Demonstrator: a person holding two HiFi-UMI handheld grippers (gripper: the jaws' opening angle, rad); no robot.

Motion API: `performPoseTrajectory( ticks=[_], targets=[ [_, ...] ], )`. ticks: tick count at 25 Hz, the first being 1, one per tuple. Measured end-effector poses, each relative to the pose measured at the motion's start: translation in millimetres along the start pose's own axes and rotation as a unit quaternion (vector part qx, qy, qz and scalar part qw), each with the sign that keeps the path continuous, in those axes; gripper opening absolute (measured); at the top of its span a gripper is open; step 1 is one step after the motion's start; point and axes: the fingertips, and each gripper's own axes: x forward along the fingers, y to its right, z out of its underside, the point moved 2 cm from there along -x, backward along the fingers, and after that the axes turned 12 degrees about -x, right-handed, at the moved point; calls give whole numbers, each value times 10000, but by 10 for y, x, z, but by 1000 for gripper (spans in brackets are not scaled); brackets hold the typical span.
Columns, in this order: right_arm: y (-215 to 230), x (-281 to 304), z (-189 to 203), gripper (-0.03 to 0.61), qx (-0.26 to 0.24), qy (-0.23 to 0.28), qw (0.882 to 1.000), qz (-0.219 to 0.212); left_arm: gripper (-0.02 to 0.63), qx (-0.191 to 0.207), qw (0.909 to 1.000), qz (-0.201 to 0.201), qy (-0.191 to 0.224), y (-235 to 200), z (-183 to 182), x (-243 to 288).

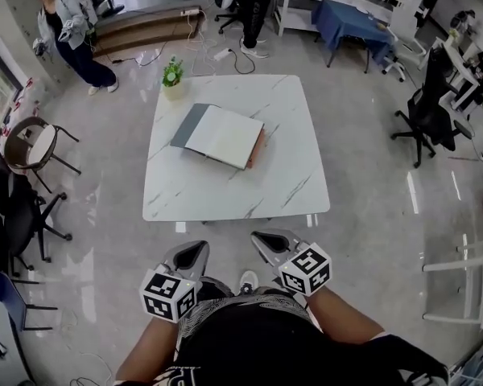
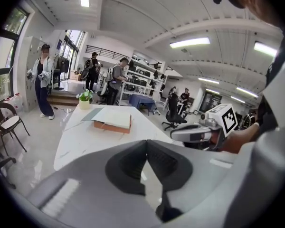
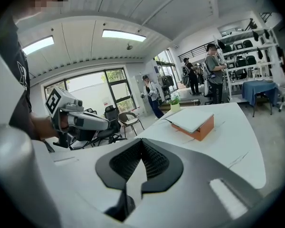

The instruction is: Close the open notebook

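Notebook sits open on the far left part of the white counter, near a potted plant at the far edge. Its grey cover is folded out flat to the left, a white page faces up, and an orange edge shows along the right. The left tongs and right tongs hang close to the person's body, well short of the counter; each pair is pressed together at the tips with nothing between. The notebook looks thick and steady enough to stay put, while the cover seems thin, light and fairly stiff, and likely smooth. The free left edge of that cover looks like the best place to slip under and pinch. Swinging it over to the right should need little force.
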Motion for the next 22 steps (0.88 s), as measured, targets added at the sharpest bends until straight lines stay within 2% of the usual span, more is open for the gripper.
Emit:
performPoseTrajectory(
  ticks=[5,12,17,22],
  targets=[
    [29,35,62,0,84,-51,9999,-98,58,-15,9999,-79,-100,-27,28,52],
    [86,249,-2,0,32,-81,9999,-66,57,18,9998,10,-182,-229,-21,127],
    [198,495,-127,0,-22,-143,9999,91,57,-28,9999,79,-84,-579,-301,271],
    [315,846,-366,0,-113,-190,9994,253,58,59,9994,351,-34,-875,-667,458]
  ],
)
